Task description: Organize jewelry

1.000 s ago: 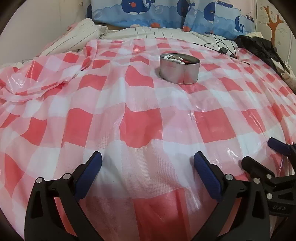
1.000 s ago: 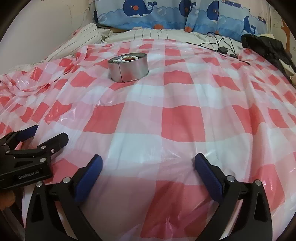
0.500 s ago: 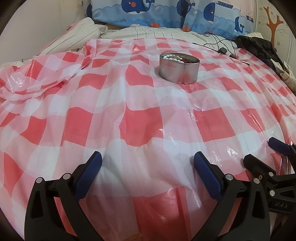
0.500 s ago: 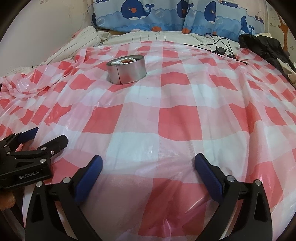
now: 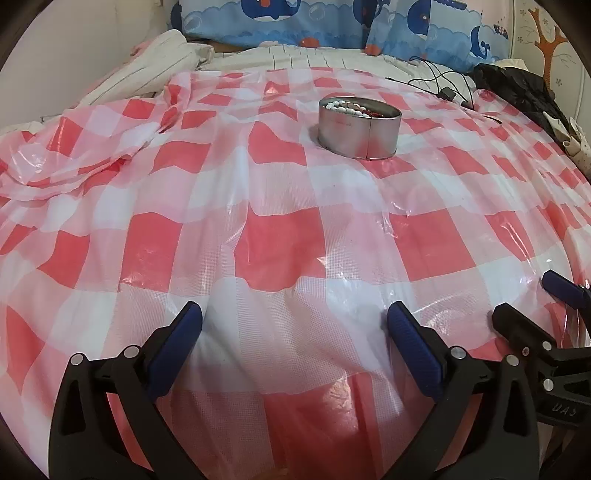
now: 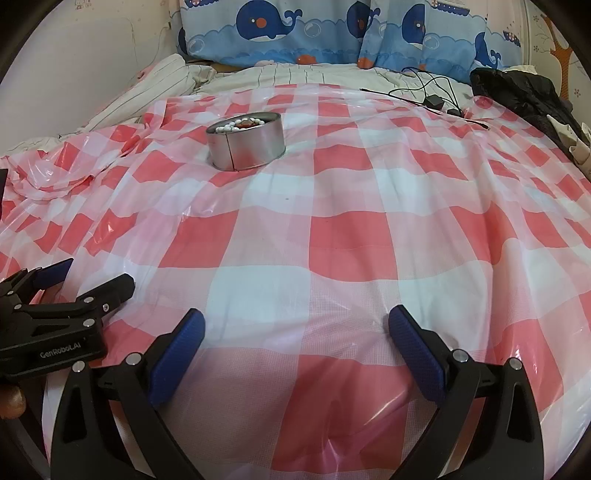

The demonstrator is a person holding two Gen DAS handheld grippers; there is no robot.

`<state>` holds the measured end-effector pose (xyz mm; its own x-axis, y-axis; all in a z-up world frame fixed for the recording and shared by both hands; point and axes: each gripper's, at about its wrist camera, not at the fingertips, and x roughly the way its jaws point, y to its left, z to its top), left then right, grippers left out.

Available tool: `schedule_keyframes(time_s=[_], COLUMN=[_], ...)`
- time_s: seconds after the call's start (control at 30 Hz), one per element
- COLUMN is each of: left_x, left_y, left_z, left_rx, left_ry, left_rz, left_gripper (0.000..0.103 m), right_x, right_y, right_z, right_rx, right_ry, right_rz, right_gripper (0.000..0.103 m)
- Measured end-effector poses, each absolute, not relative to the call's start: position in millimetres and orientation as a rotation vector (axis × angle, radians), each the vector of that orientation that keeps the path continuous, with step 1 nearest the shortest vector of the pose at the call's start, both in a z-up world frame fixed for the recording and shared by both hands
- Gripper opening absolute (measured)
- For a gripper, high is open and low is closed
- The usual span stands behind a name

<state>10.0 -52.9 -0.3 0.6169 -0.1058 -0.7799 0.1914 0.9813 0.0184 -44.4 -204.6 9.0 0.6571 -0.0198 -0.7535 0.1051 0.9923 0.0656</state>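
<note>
**Round tin of beads sits far up a glossy checked sheet, both grippers spread and empty**

A thin plastic sheet (image 5: 280,236) in red-and-white checks covers the bed. Its surface is shiny, with a fine woven-grid texture visible close to the cameras, and it bunches into soft crumpled folds along the left edge.

Well ahead of both grippers stands a low, round metal tin (image 5: 359,130), with brushed silver walls and a vertical seam on the side facing the cameras. It has no lid on. Inside lies a string of small, smooth white beads (image 5: 341,106) against the left rim, with dark red beads (image 6: 246,124) beside them.

The left gripper (image 5: 293,334) is released, its two black plastic fingers set wide apart over the sheet and holding nothing; the inner pads (image 5: 413,345) are blue with a knurled, rubbery grain. The right gripper (image 6: 295,336) is likewise spread wide and empty, built the same way. The two tools are side by side near the bottom edge of the sheet, each showing at the edge of the other's view.

Beyond the sheet lie a striped off-white blanket (image 6: 162,79), blue pillows (image 6: 295,29) printed with whales, a tangle of thin black cable (image 6: 432,94) and a crumpled black garment (image 6: 524,92) at the far right.
</note>
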Motion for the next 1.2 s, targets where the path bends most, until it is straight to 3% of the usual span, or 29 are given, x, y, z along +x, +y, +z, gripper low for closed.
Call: schedule_keyframes(time_s=[1.2], left_x=[12.0], left_y=[-52.7], left_z=[-1.8], left_rx=[0.102], left_ry=[0.901], left_rz=[-0.173], left_gripper=[0.096], right_x=[-44.6], right_y=[-206.6], right_z=[9.2], right_rx=[0.105], right_ry=[0.850], right_rz=[-0.074], right_gripper=[0.096])
